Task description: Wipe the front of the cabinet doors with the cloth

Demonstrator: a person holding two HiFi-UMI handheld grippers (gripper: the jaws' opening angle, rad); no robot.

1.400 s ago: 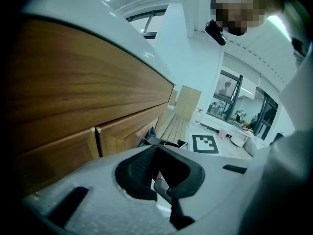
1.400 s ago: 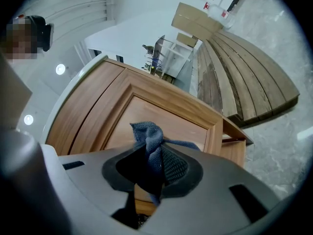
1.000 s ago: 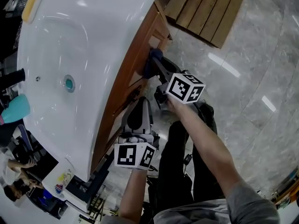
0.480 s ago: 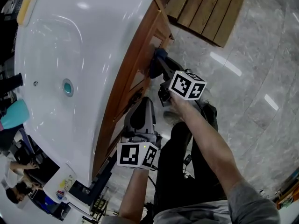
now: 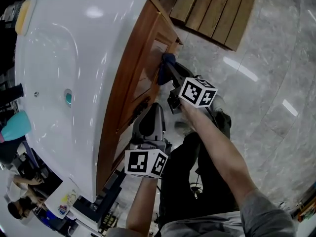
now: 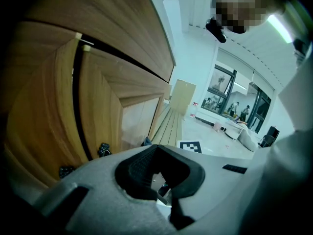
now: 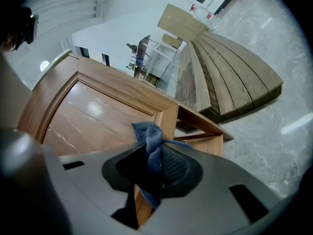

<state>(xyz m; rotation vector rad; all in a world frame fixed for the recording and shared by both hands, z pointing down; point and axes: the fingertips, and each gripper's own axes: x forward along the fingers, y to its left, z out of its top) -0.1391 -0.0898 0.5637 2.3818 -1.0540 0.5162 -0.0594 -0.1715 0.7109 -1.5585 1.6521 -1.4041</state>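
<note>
The wooden cabinet door (image 5: 144,78) stands under a white sink top. A blue cloth (image 5: 166,63) is pinched in my right gripper (image 5: 168,73) and presses against the door near its right-hand frame. In the right gripper view the cloth (image 7: 149,136) bunches out between the shut jaws of the right gripper (image 7: 152,155), against the glossy door panel (image 7: 93,116). My left gripper (image 5: 152,111) hovers lower down, close to the door front, with its jaws together and nothing in them. In the left gripper view the left gripper (image 6: 156,168) points along the doors (image 6: 98,106).
Dark door knobs (image 6: 103,150) sit beside the gap between two doors. The white sink (image 5: 74,58) overhangs the cabinet. A slatted wooden platform (image 5: 217,9) lies on the grey marble floor (image 5: 266,83) beyond the cabinet. The person's legs (image 5: 197,162) are below the grippers.
The right gripper has slid the cloth a little further along the door toward its right-hand frame. The left gripper has barely moved. The head view has shifted slightly.
</note>
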